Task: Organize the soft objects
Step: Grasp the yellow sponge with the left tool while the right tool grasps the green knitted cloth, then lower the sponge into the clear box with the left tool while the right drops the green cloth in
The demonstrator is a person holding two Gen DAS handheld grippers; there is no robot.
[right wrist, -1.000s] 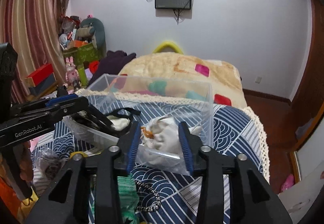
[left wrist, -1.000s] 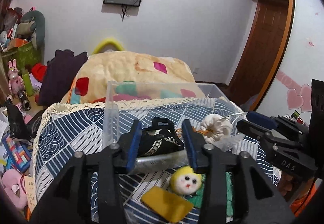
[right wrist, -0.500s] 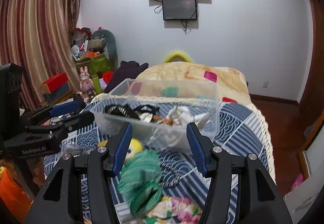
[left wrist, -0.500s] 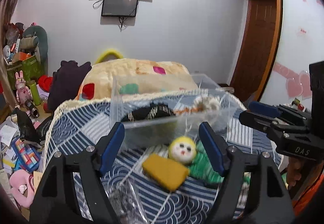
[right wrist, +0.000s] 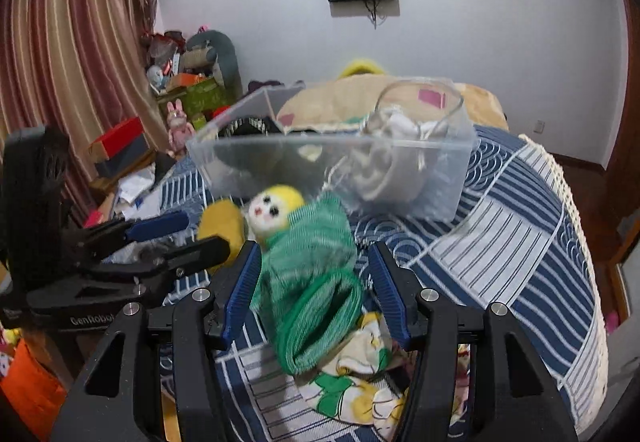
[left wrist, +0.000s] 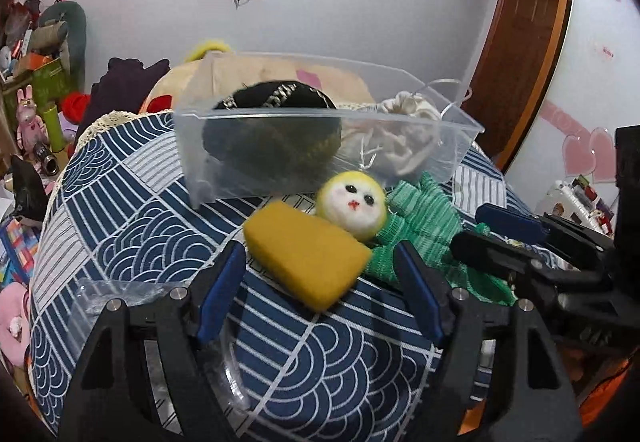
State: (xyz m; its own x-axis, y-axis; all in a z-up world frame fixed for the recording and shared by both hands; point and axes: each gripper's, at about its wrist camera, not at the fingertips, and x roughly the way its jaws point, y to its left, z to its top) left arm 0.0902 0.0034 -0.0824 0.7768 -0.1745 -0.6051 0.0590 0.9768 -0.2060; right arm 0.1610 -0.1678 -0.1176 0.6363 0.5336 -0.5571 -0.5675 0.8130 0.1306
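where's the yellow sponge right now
The yellow sponge lies on the blue patterned bedspread, ahead of the open left gripper. It is in front of the clear bin, beside the doll's head.

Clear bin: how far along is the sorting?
Done: a black pouch and a white drawstring bag lie in the clear bin. In hand: nothing; both the left hand-held gripper and the right hand-held gripper are open. Left: the yellow sponge, the yellow-hooded doll and its green knit lie on the cloth.
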